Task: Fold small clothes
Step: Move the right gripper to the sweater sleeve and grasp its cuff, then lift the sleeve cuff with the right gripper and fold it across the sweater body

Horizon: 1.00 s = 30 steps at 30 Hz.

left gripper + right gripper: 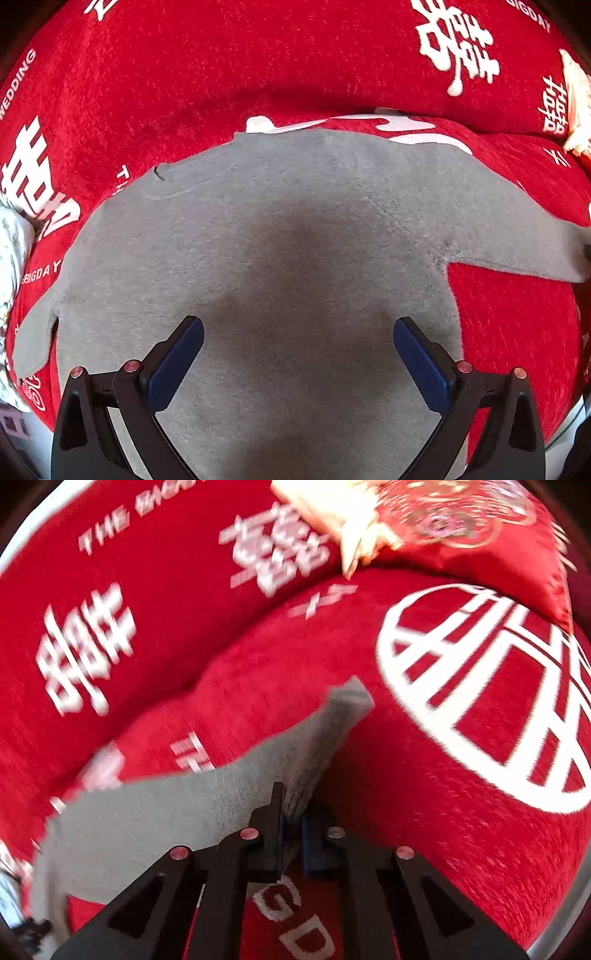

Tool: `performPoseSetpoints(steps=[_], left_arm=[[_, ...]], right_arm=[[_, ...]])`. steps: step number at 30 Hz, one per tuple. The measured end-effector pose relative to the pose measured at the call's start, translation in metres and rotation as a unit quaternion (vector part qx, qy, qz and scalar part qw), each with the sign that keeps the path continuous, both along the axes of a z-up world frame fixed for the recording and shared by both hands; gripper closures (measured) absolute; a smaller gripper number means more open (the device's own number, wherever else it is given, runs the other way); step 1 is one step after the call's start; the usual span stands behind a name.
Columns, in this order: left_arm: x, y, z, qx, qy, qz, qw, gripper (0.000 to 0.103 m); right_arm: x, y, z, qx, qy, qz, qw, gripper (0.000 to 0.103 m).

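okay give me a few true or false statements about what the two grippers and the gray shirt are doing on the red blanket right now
1. The left gripper is open above the gray shirt. True.
2. The right gripper is open and holds nothing. False: it is shut on the shirt's sleeve.
3. The shirt lies on a red blanket with white lettering. True.
4. The shirt is blue. False: it is gray.

A home setting is suggested, probably a living room or bedroom. A plush red cover printed with white double-happiness characters and the words "WEDDING" and "BIGDAY" [155,81] is spread over soft, cushioned furniture. A shiny red embroidered cushion with pale tassels [461,520] is seen at the back.
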<state>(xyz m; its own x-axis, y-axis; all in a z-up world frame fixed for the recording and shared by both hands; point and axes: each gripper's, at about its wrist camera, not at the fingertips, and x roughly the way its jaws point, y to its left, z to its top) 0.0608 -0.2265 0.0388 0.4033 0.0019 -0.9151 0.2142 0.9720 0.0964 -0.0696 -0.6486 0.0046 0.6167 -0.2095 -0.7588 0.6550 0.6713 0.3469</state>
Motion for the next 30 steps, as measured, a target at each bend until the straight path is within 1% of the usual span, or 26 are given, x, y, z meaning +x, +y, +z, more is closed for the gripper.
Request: performPoseSetpoints(steps=[2,3,6,9,11,14,18,27,30], left_arm=[[0.002,0.004,-0.002,-0.006,0.005,0.008,0.9999,0.0],[0.003,0.005,-0.004,-0.007,0.008,0.01,0.9999,0.0],[0.001,0.011,-0.006,-0.005,0.008,0.014,0.9999,0.0],[-0.004,0.021,-0.006,-0.008,0.007,0.017,0.9998,0.0],[-0.006,0.029,-0.005,-0.015,0.006,0.021,0.9996,0.0],[-0.009,0.047,-0.005,-0.029,0.008,0.03,0.9991,0.0],[-0.014,0.067,-0.004,-0.048,0.005,0.037,0.9982,0.0],[-0.027,0.107,0.003,-0.087,-0.02,0.034,0.9954,0.0],[-0.03,0.122,0.002,-0.091,-0.025,0.038,0.9948,0.0]], right_arm=[[-0.011,-0.001,0.011,-0.004,-0.025,-0.009,1.0,0.096],[-0.014,0.001,0.017,-0.012,-0.031,-0.012,0.999,0.096],[-0.016,0.006,0.029,-0.033,-0.029,-0.017,0.999,0.096],[-0.011,0.014,0.037,-0.031,-0.025,-0.005,0.999,0.096],[-0.008,0.022,0.046,-0.035,-0.035,0.002,0.999,0.096],[-0.005,0.039,0.067,-0.046,-0.053,0.015,0.997,0.096],[0.005,0.065,0.086,-0.059,-0.057,0.033,0.996,0.096],[0.033,0.13,0.115,-0.078,-0.059,0.077,0.992,0.096],[0.043,0.152,0.123,-0.075,-0.064,0.09,0.991,0.096]])
